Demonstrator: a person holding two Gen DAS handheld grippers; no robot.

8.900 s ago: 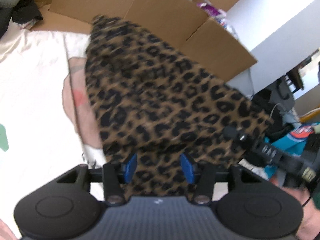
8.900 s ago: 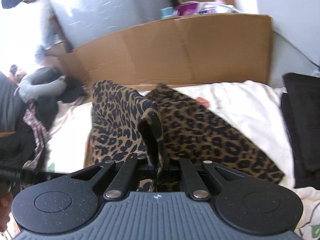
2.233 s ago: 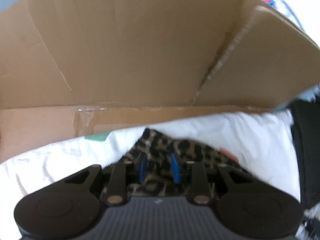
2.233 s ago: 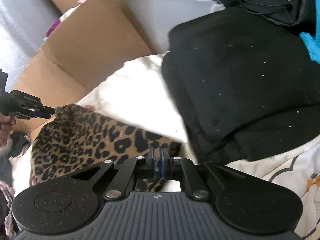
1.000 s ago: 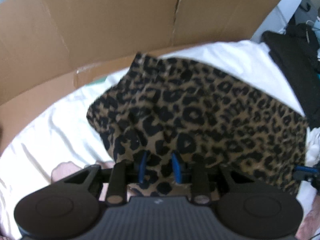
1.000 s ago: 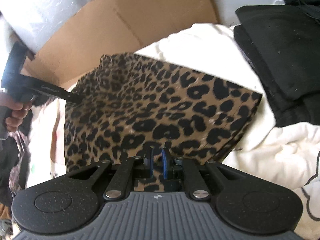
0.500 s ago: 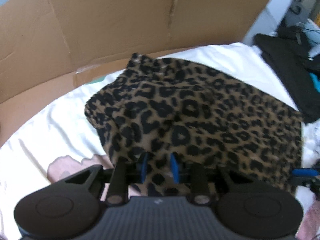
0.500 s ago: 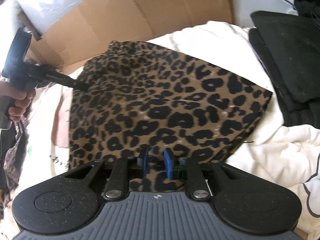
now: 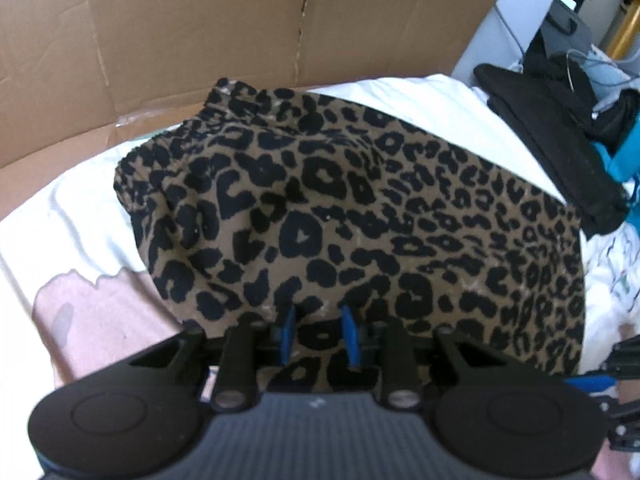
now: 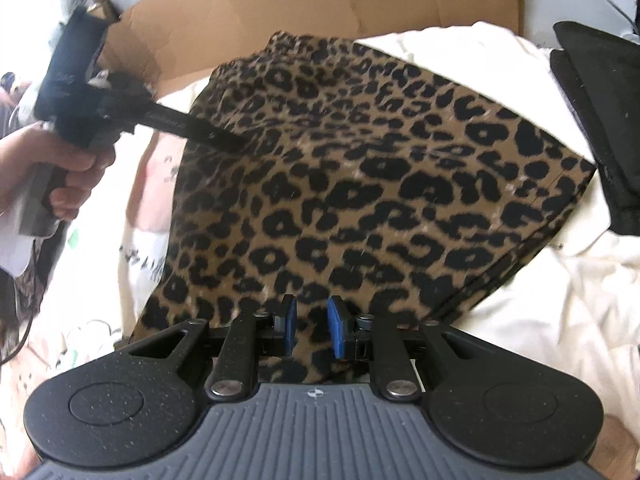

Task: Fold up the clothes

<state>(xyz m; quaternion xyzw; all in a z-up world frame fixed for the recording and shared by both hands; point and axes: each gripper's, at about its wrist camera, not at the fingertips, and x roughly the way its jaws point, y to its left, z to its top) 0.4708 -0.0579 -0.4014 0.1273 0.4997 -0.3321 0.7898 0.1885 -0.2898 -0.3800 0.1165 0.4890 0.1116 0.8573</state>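
Leopard-print garment (image 9: 360, 216) (image 10: 360, 184), tan with black spots. Folded into a roughly rectangular slab, spread flat on a white bed (image 9: 72, 208) (image 10: 540, 300). Far end bunched and rumpled near a cardboard wall; near edge draped toward the cameras. Right side ending in a straight folded edge with a dark seam, close beside a black folded pile. Surface mostly smooth, slightly mounded in the middle.

I'm working in a lived-in bedroom: a bed with a printed white sheet (image 10: 540, 320), a flattened cardboard box (image 9: 200, 32) propped behind it, a stack of dark clothes (image 9: 560, 152) and tangled cables (image 9: 576, 64) alongside.
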